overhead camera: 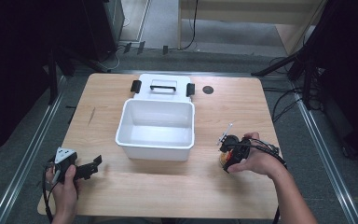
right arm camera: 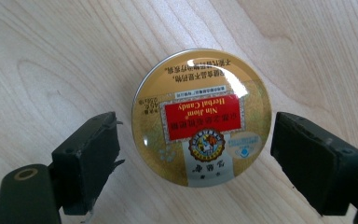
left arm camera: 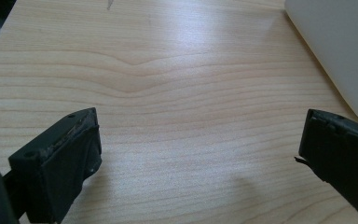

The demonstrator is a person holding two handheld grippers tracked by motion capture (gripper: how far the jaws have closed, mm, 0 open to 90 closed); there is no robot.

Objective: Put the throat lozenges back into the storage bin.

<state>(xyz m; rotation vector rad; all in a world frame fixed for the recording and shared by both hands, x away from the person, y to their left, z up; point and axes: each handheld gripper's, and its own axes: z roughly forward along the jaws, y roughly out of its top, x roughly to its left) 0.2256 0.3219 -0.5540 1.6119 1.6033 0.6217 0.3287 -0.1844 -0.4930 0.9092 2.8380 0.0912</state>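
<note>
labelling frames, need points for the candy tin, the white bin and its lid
candy tin (right arm camera: 201,116): right gripper view, on the red label.
white bin (overhead camera: 156,151): high view, on the near outer wall.
lid (overhead camera: 163,94): high view, on its top below the handle.

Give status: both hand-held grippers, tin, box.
Left hand-held gripper open over bare table. Right hand-held gripper open, straddling gold candy tin, not closed. White box open, empty. Path between looks clear.

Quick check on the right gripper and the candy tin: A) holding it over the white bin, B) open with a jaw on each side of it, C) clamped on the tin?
B: the right gripper is open, a jaw either side of the candy tin, which lies flat on the table with gaps showing.
</note>
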